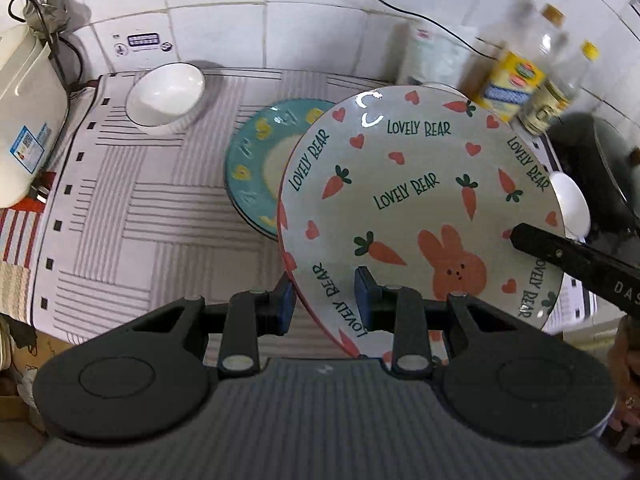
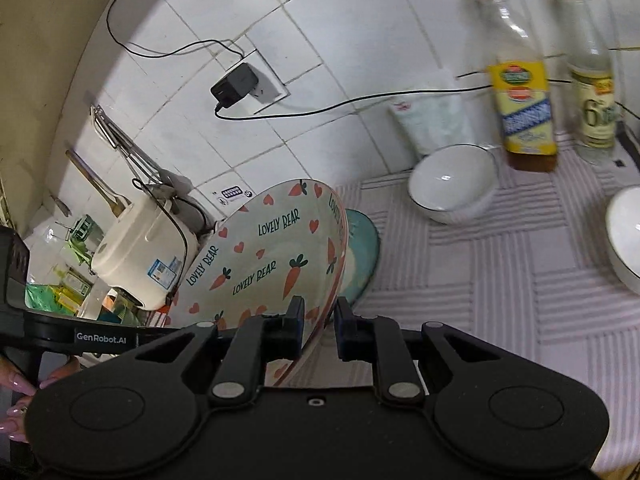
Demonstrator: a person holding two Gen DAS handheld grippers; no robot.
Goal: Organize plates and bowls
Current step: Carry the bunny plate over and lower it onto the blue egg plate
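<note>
A white "Lovely Bear" plate [image 1: 416, 208] with carrots and a rabbit is lifted and tilted above a teal plate [image 1: 256, 168] on the striped mat. My left gripper [image 1: 326, 300] straddles its near rim with some gap at the pads. My right gripper [image 2: 319, 322] straddles the opposite rim of the same plate [image 2: 264, 264], also with some gap, and shows in the left wrist view [image 1: 576, 268]. The teal plate [image 2: 362, 252] lies partly hidden under it. White bowls sit at the back left [image 1: 166, 94], near the bottles [image 2: 452, 184] and at the right edge [image 2: 626, 236].
A cream rice cooker [image 1: 24, 120] stands at the left of the mat [image 1: 120, 208]. Two bottles [image 2: 524, 80] and a white packet [image 2: 432, 120] stand against the tiled wall. A dark pan [image 1: 600, 168] is at the right. A charger and cable [image 2: 234, 86] hang on the wall.
</note>
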